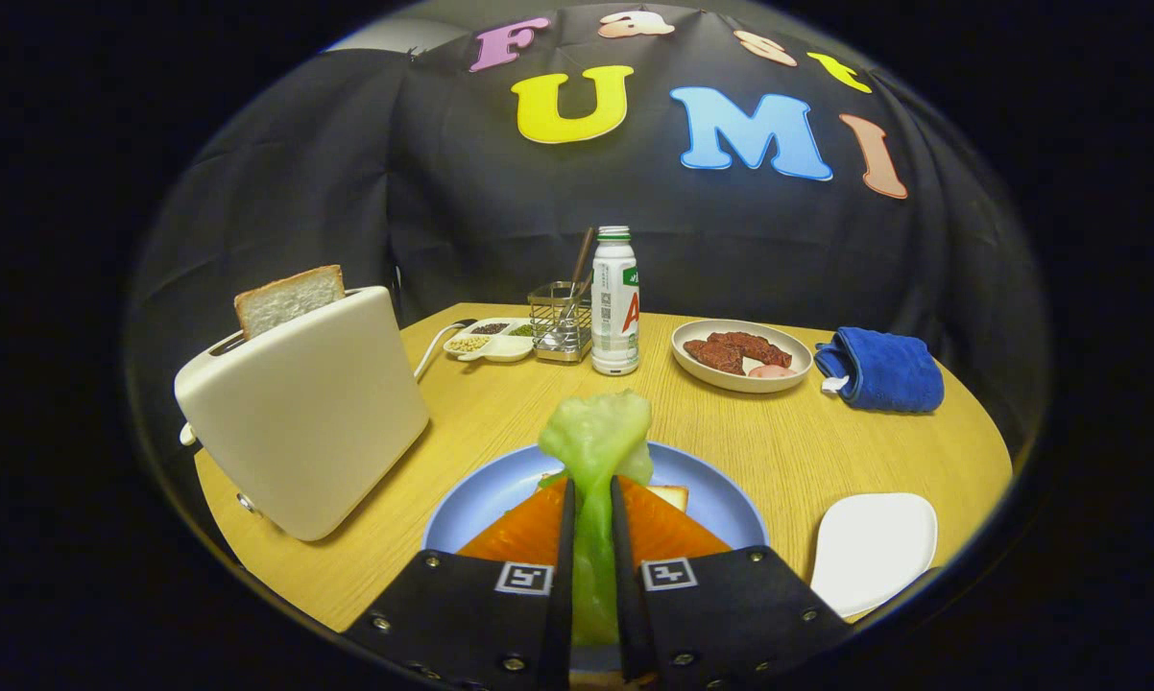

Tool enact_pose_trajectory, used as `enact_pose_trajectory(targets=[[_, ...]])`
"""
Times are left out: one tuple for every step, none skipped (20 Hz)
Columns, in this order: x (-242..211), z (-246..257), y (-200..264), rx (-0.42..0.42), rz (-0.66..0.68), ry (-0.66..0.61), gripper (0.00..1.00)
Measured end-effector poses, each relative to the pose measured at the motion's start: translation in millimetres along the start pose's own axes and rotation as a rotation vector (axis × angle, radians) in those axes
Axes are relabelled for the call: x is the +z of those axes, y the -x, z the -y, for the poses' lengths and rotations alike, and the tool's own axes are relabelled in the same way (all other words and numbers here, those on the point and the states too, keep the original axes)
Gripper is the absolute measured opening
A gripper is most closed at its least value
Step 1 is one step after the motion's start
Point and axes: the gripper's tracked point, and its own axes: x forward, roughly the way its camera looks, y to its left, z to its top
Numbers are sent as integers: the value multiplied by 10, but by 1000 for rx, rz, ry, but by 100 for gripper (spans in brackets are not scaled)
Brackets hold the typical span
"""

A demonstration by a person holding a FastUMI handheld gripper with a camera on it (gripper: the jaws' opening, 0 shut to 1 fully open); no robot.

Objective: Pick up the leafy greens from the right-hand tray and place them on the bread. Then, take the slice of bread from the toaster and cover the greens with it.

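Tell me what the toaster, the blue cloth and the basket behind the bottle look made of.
Toaster: likely plastic or painted metal, smooth cream shell with a soft sheen.
Blue cloth: fuzzy towel fabric, folded in soft rolls.
Basket: thin metal wire mesh, shiny grid.
The gripper is shut on the greens.

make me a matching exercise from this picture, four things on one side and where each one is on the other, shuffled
Things:
1. leafy greens
2. slice of bread
3. blue cloth
4. bottle

Places:
A. sticking up out of the toaster
B. clamped between the fingers of the gripper, over the blue plate
C. beside the wire utensil holder
D. next to the plate of meat

Pairs: 1-B, 2-A, 3-D, 4-C
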Motion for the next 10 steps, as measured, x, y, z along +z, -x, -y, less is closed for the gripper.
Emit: enact_pose_trajectory(targets=[[-18,4,-8,-2,-3,-1,24],[-21,14,-10,-5,-4,-4,24],[-18,33,-9,-10,-2,-6,28],[-20,40,-15,-16,-4,-4,28],[-22,43,-12,-13,-1,-5,29],[-24,25,-14,-9,-6,-5,33],[-42,4,-12,-5,-9,-4,52],[-42,5,1,-11,-6,2,70],[-31,-3,7,-12,1,4,89],[-23,-10,12,-15,6,5,95]])
